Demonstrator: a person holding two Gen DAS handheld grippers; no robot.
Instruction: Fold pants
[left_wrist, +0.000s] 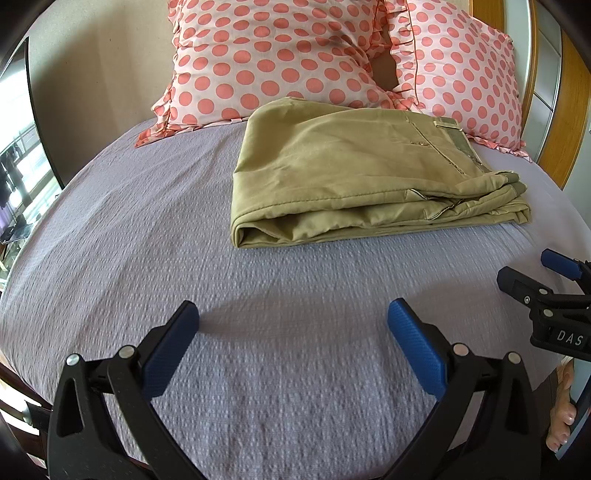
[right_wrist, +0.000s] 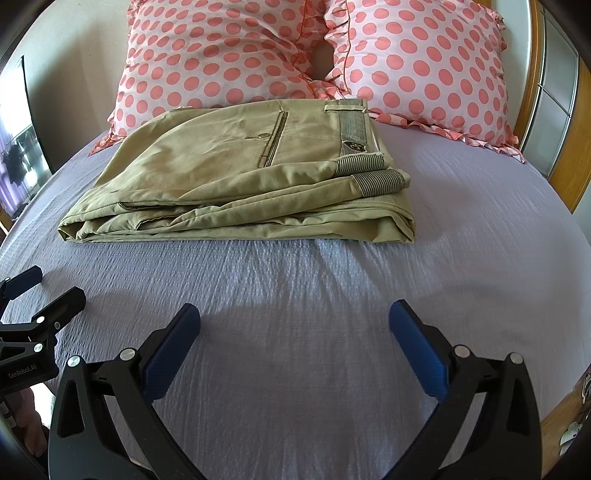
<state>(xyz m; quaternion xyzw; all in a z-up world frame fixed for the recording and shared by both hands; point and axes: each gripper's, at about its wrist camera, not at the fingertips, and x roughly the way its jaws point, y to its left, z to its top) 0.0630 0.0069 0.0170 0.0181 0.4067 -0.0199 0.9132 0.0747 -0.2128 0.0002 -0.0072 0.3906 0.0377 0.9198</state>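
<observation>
White lettering "DAS" on the black body of the right gripper (left_wrist: 546, 275), seen at the edge of the left wrist view; "GenRobot.AI" printed on the housing of the left gripper (right_wrist: 42, 284), seen from the right wrist view. A small dark badge sewn on the striped waistband of the pants (right_wrist: 240, 173) (its marking too small to read).

Khaki pants (left_wrist: 354, 173) folded into a thick, layered rectangle on the lilac bedsheet (left_wrist: 258, 332), lying just in front of the two pink polka-dot pillows (left_wrist: 266, 59) and touching their lower ruffles. Long axis running side to side across the bed, parallel to the pillows. Waistband end with belt loop and striped elastic toward the right, rounded fold toward the left; buttoned back pocket facing up.

Both grippers well short of the pants, over bare sheet on the side away from the pillows, touching no cloth. Left gripper (left_wrist: 293, 314): blue pads (left_wrist: 417, 347) spread wide apart, nothing between them. Right gripper (right_wrist: 294, 315): fingers likewise spread wide, nothing held. A wooden bed frame (right_wrist: 565, 155) to the right of the pillows.
</observation>
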